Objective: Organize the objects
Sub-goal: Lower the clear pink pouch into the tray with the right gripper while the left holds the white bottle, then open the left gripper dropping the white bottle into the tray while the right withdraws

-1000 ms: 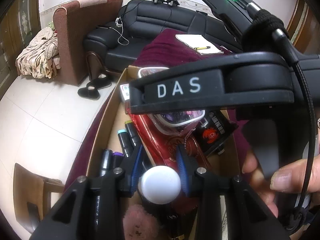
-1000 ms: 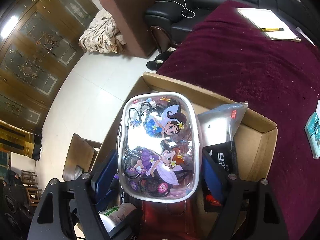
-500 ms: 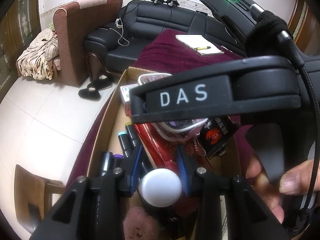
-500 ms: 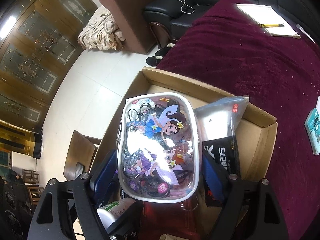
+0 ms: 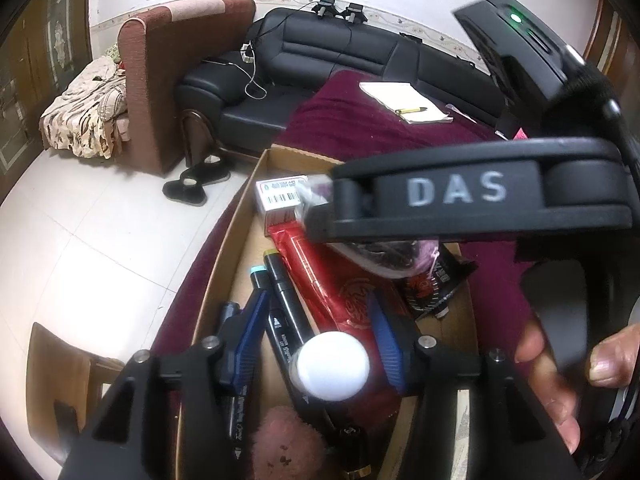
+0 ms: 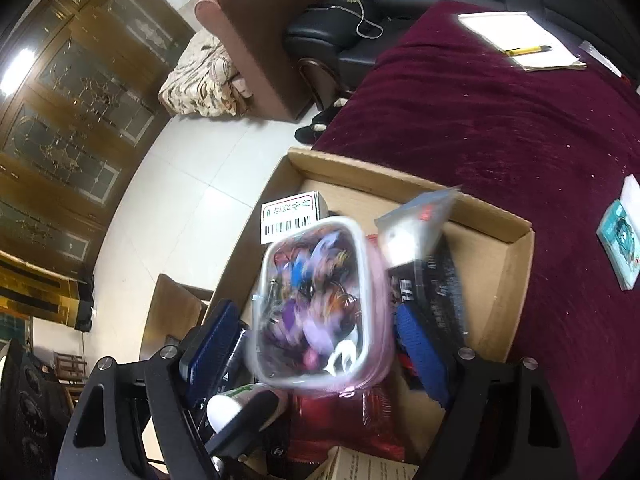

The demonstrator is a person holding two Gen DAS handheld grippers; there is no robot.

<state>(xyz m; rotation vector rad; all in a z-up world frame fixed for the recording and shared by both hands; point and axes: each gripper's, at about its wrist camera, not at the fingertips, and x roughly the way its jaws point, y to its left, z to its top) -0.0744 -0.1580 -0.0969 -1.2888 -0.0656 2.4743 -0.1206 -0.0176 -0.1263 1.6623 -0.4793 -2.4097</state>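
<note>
Maroon cloth: covering the table, carrying the box at its near left edge.

Cardboard box: open-topped, sitting on the cloth, crowded with goods.

Right gripper: hovering over the box, jaws standing wide. Its black body is crossing the left wrist view, lettered "DAS"; a person's fingers are wrapping the handle at near right.

Clear pouch: pink-edged, cartoon-printed, blurred, lying between the wide blue pads; whether the pads are pressing it cannot be told.

Left gripper: pointing down into the near end of the box; jaws have just been opening and are standing apart.

White round cap: topping a bottle between the left pads, neither pad touching it.

Red packet: lying along the box floor, embossed with a round emblem.

Black packet: right of the red one, print unreadable.

Markers: dark-barrelled, lying at the left wall; small white writing illegible.

White carton: at the far left corner, showing a barcode label.

Notepad: far on the cloth, a yellow pen lying on it.
</note>
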